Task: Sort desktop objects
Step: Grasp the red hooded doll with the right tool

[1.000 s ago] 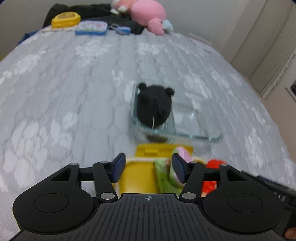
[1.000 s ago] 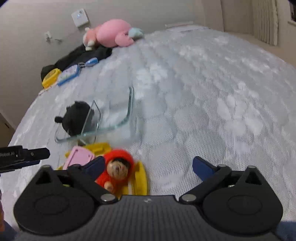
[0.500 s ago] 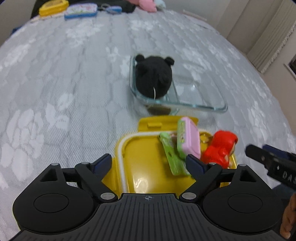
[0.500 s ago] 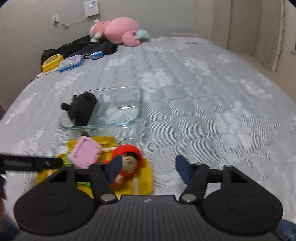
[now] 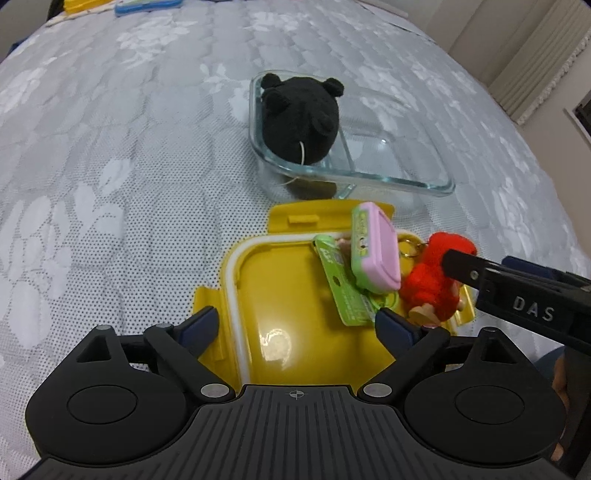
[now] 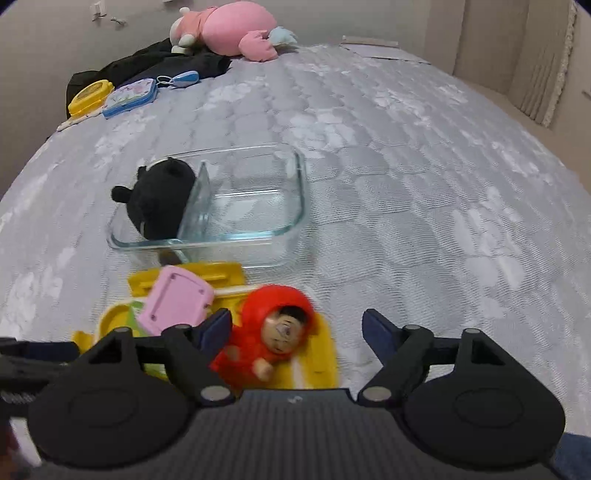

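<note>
Desktop objects, partly sorted. Glass dish [image 5: 436,181] sits on the bed [image 5: 110,155], ahead of both grippers, split by a glass divider. Black plush [image 5: 301,118] already fills the compartment that lies ahead-left of the right gripper [image 6: 297,330]; the other compartment, straight ahead of it, holds nothing visible. Judgement: one item done, three to go.

Yellow lid [image 5: 280,302] lies on the bed just this side of the dish, directly under the left gripper [image 5: 297,323]. Heaped on the lid's far-right part: pink case [image 5: 375,254] propped at a tilt, green card [image 5: 341,284] under and beside it, red-hooded doll [image 5: 434,280] just to the right of the case, with a small ring visible between them (whether it is attached to the doll, cannot tell).

Left gripper: fingers wide apart, holding nothing, hovering over the near half of the lid; the card's near end is just beside its right fingertip.

Right gripper: fingers also spread, empty. Doll lies between them, close against the left finger, well clear of the right one. View is motion-blurred, so actual contact cannot be told.

Likely step in hand: closing on the doll to carry it forward to the free compartment. Case and card remain after that.

Far end of bed: pink plush [image 6: 236,29], dark clothing, a yellow box [image 6: 90,96], a blue case [image 6: 129,96]; whether these count in the sort is unclear.
</note>
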A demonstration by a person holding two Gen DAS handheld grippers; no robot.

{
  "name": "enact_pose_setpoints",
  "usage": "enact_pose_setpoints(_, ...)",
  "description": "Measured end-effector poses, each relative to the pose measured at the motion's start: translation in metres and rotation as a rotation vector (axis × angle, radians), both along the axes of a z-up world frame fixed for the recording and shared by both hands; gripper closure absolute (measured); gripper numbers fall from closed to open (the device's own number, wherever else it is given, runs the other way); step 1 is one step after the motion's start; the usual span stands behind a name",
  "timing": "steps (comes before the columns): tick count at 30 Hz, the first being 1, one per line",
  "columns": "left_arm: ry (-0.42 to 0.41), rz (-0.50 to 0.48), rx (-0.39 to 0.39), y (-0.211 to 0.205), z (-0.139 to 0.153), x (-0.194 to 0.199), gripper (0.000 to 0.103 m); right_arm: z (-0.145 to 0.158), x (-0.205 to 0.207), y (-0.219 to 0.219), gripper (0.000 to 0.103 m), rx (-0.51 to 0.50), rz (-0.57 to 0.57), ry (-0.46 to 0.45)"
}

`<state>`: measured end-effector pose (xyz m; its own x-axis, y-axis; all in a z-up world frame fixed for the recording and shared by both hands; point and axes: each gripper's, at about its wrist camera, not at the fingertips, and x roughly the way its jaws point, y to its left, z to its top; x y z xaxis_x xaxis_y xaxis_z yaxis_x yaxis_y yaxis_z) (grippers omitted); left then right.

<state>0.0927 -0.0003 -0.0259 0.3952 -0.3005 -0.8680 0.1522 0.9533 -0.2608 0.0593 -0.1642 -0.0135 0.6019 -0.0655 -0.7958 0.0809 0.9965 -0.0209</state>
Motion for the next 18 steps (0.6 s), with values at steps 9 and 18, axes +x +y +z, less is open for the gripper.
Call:
enact_pose_setpoints(9,0.000,-0.016,0.018,-0.002,-0.002,0.000,0.004,-0.008,0.002,0.011,0.019,0.008,0.006,0.039)
enact_pose_setpoints(18,-0.004,-0.027,0.028,-0.005,-0.002,0.000,0.002,-0.017,0.003,0.005,0.033,0.065,-0.014,0.072)
